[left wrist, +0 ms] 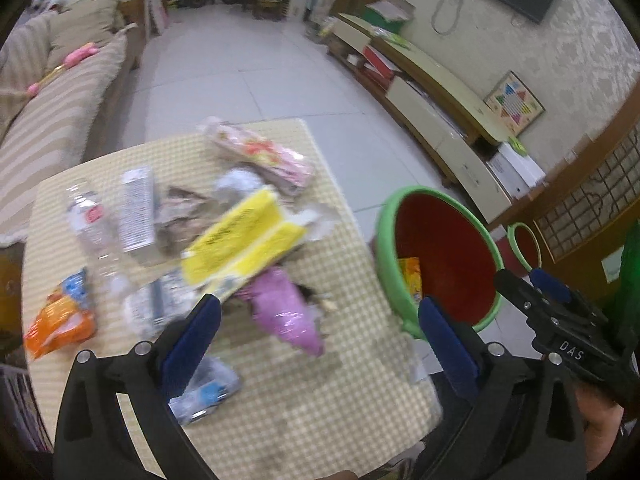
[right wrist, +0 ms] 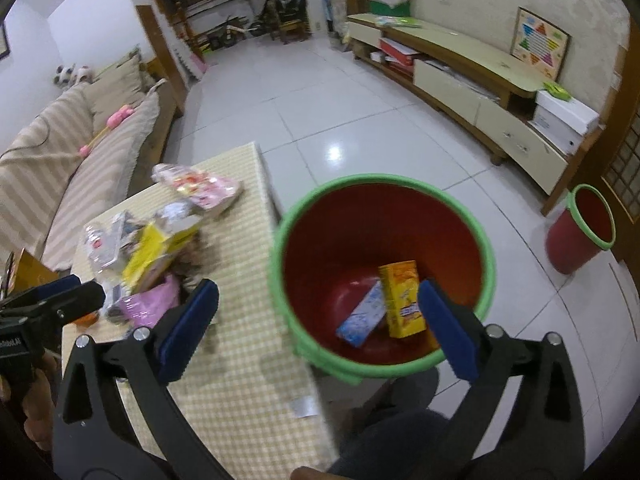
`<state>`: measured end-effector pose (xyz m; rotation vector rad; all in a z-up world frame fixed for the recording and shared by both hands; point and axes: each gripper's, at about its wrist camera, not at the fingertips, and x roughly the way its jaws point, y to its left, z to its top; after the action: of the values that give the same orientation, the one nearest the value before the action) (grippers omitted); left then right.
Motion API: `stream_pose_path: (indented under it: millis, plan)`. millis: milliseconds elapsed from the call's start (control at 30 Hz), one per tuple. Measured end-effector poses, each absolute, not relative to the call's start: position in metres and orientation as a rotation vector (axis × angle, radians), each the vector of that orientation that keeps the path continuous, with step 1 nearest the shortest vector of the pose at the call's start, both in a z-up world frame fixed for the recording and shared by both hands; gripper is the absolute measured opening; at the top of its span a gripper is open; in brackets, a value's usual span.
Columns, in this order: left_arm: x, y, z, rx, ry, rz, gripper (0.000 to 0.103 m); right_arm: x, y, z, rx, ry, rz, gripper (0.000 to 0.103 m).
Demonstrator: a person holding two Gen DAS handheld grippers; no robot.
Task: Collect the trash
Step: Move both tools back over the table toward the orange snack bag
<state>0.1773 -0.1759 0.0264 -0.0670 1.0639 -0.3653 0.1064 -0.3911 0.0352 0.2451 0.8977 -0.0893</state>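
White floor tiles, a striped sofa (right wrist: 80, 152) along one wall and a long low cabinet (right wrist: 460, 68) along the other frame my workspace: a low table (left wrist: 280, 400) under a checked yellow cloth, with a red bin with a green rim (right wrist: 380, 184) standing on the floor just beside its edge

From my left gripper (left wrist: 320, 336) I look down on the litter spread over the table: a yellow box (left wrist: 244, 240), a pink wrapper (left wrist: 280, 308), a clear plastic bottle (left wrist: 92, 232), an orange snack bag (left wrist: 60, 320), a pink-printed packet (left wrist: 260, 156) at the far end, and a small clear packet (left wrist: 208, 392) nearest me. Its jaws stand wide apart with nothing between the pads

My right gripper (right wrist: 320, 320) hangs over the bin's mouth, jaws equally wide and empty. Inside the bin lie an orange carton (right wrist: 400, 300) and a blue-and-white box (right wrist: 362, 316), both resting on the bottom. A second, smaller red bin (right wrist: 580, 228) sits well apart by the door

I judge this to be the gap between a drop and the next pick: two items are in, most of the pile is not. Next I want the left gripper lowered onto something close and easy, probably the pink wrapper or the yellow box, pads set either side before closing. Crinkly film may slip, so I would bite across a thick fold. My right needs to swing from the bin over to the table
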Motion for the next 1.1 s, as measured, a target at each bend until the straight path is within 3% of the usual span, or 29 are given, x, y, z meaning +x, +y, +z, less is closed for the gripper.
stream_pose_path:
  millis: [633, 1100]
  plan:
    - [0.128, 0.008, 0.024, -0.239, 1.035, -0.106, 0.095, 0.121, -0.253, 0.034, 0.094, 0.952, 0.097, 0.098]
    - [0.133, 0.048, -0.004, -0.254, 1.077, -0.026, 0.095, 0.127, -0.232, 0.007, 0.053, 1.012, 0.11, 0.098]
